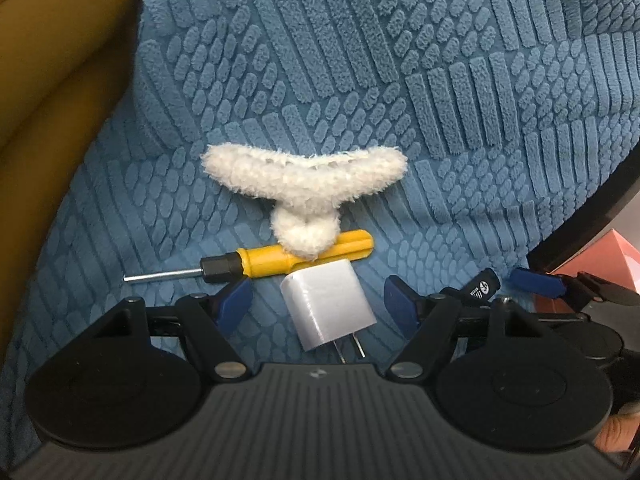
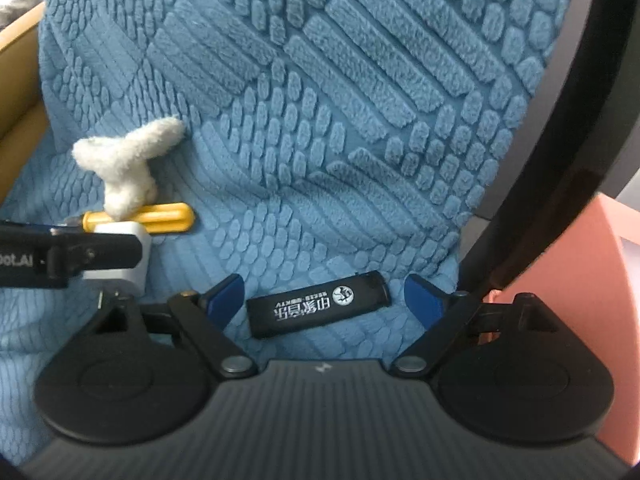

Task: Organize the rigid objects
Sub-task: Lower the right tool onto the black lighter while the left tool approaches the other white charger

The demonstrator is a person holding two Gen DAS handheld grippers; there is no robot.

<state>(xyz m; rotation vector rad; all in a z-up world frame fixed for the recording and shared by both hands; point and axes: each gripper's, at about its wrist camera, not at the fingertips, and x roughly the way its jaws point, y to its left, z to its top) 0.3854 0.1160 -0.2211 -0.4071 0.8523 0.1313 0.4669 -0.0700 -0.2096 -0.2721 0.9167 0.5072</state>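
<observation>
Blue textured blanket [image 1: 400, 60] carries everything; its far half is bare, w/ lots of room to move there. Left edge meets a tan cushion [image 1: 48, 120], right edge a dark curved rim [image 2: 560, 160] w/ a pink box [image 2: 592, 280] beyond. Left gripper [image 1: 318, 300]: fingers apart, white charger [image 1: 326, 304] between them but untouched, prongs pointing back toward the camera. Just beyond it a yellow screwdriver [image 1: 272, 258] lies long axis left-right, tip left, w/ a fluffy white hair claw [image 1: 304, 184] resting on its handle. Right gripper [image 2: 324, 300]: fingers apart, black lighter [image 2: 316, 304] between them near the blanket's right edge, long axis crosswise, clear of both pads.
</observation>
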